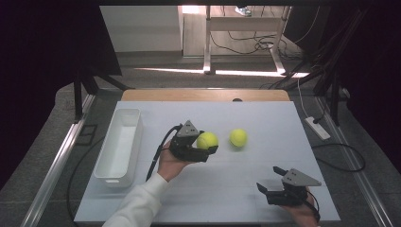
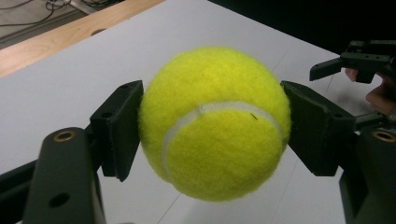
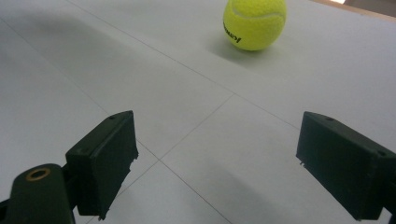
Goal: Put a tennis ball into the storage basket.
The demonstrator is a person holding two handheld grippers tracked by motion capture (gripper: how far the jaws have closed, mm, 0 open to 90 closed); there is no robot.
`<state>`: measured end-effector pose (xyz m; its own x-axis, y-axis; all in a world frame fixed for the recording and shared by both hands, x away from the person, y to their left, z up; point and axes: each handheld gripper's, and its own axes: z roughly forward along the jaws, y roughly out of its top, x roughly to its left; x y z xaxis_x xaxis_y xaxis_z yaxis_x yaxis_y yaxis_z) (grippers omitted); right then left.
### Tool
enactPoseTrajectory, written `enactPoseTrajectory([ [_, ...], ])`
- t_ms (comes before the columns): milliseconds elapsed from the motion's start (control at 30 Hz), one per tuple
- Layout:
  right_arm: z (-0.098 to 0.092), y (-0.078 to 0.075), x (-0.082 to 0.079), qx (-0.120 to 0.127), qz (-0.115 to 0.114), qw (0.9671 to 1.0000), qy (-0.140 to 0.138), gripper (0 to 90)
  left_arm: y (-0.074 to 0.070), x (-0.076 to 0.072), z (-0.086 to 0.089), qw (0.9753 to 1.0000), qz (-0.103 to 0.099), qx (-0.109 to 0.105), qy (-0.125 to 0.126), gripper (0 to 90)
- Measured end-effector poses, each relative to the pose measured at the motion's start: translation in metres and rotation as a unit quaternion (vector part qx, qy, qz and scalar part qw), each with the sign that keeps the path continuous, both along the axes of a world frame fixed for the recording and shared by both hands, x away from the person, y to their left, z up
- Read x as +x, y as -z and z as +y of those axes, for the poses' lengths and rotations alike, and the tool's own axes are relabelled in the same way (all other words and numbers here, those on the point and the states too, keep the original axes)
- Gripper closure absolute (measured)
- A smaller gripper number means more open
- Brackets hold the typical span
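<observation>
Left gripper (image 1: pixel 208 152) clamped on a tennis ball (image 2: pixel 215 123), one pad at each side of its middle, lifted clear of the bench (image 1: pixel 265 123), likely for carrying toward the white bin (image 1: pixel 109 177) at the left. Second tennis ball (image 1: pixel 238 137) resting just beside, untouched. Right gripper (image 1: pixel 272 181) spread wide, low at the near edge, aimed at that ball (image 3: pixel 254 23), probably staged for its turn.

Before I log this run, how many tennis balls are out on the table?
2. One tennis ball is clamped in the left tool, raised off the table. The other ball lies loose on the white surface just right of it. The white bin looks empty.
</observation>
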<state>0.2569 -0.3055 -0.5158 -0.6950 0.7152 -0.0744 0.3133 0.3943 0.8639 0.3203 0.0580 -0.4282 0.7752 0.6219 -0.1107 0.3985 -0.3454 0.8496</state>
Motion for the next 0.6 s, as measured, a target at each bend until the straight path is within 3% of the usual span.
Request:
enactPoseTrajectory([
  [600,0.0003,-0.0002,-0.0003,-0.001,-0.001,1.0000,0.002,12.0,-0.0096,-0.0048,0.0044,0.9999,-0.011,-0.002,-0.004,26.7],
])
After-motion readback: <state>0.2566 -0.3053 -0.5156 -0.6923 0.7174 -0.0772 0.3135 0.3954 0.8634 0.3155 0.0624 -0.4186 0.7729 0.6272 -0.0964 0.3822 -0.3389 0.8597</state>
